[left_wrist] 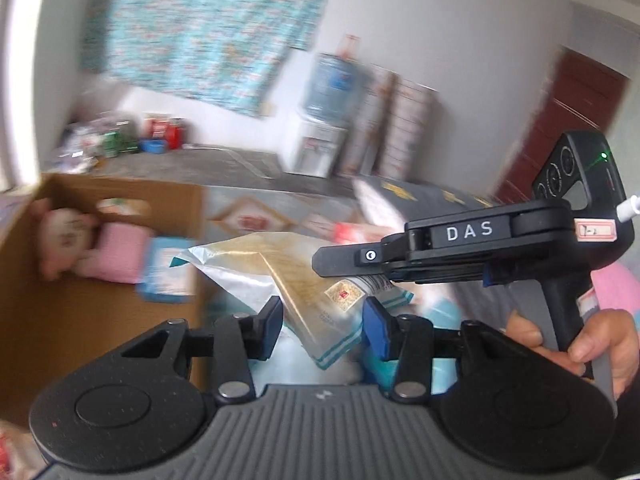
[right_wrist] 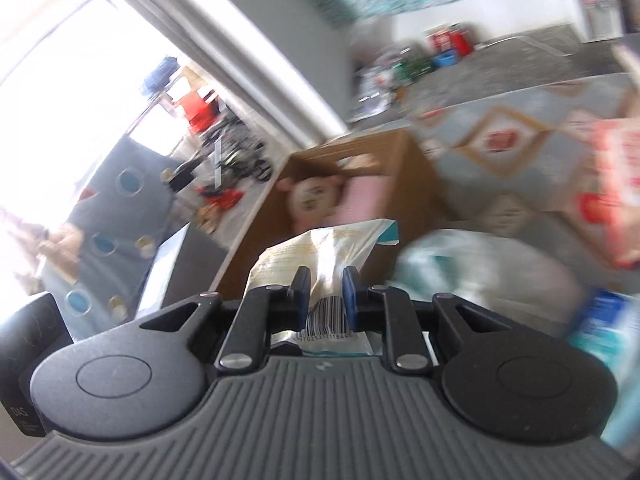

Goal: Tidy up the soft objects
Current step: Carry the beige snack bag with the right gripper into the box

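**Left wrist view: both grippers share one snack bag beside a half-filled box**

Left wrist view shows the left gripper (left_wrist: 323,330) with its two fingers (left_wrist: 270,328) clamped on the lower end of a crinkled foil bag (left_wrist: 256,270), silver with a gold-printed face and teal stripes at its sealed edge. Entering from the right side of that frame, the right gripper (left_wrist: 344,258) reaches across the same bag near its upper right part, its dark body marked with white letters; a person's hand (left_wrist: 576,344) wraps the handle below it. To the left sits an open cardboard box (left_wrist: 80,320) holding a pink plush toy (left_wrist: 68,236), a pink cushion-like item (left_wrist: 120,256) and a pale blue packet (left_wrist: 168,272). Behind lies a grey patterned cloth (left_wrist: 256,216) with orange diamonds, and farther back stand a water dispenser (left_wrist: 320,120) and a dark red door (left_wrist: 568,120) against a white wall hung with a turquoise curtain (left_wrist: 192,28).

Right wrist view, heavily blurred, shows the right gripper's fingers (right_wrist: 301,300) pinching the bag at a narrow gather, a barcode (right_wrist: 326,314) visible just between them; the bag's upper flap rises in front of the box, where the plush toy's face can be made out. A pale, soft bundle (right_wrist: 480,268) lies right of the bag, and a red-and-white package (right_wrist: 616,192) sits at the frame's right edge. Whether the bag touches anything beneath it cannot be told.
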Available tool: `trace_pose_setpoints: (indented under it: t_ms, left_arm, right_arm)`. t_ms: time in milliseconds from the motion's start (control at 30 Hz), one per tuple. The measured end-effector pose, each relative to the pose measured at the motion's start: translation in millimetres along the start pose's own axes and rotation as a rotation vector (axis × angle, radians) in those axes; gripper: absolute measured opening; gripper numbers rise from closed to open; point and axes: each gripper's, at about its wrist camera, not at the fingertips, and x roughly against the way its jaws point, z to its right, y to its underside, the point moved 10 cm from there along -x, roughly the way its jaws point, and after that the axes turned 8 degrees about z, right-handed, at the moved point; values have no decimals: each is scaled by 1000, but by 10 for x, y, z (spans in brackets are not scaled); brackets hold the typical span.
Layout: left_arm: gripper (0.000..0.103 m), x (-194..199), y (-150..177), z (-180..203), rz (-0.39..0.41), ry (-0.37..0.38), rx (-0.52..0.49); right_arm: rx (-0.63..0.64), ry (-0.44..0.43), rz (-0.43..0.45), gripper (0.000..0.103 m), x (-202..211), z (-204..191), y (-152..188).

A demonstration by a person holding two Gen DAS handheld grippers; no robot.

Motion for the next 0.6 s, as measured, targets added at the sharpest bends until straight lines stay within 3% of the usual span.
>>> trace_pose_setpoints:
  t_ms: [167,300,433,600]
  left_arm:
    - [46,150,-50,-760,-10,-146,49]
    - [47,54,-43,-1327,-53,-236,89]
    - [48,-138,-38,-1790,-97,-275,125]
    - [48,-315,-8,-2238,-102,-325,143]
  right_arm:
    - [2,-35,-108,15,-891,-483,82]
    - [-23,-19,-181,15,-1558,-658,147]
    - [-50,31,-217,14,-2126,-619,168]
    - [-73,108,-188,13,-2561,-341,108]
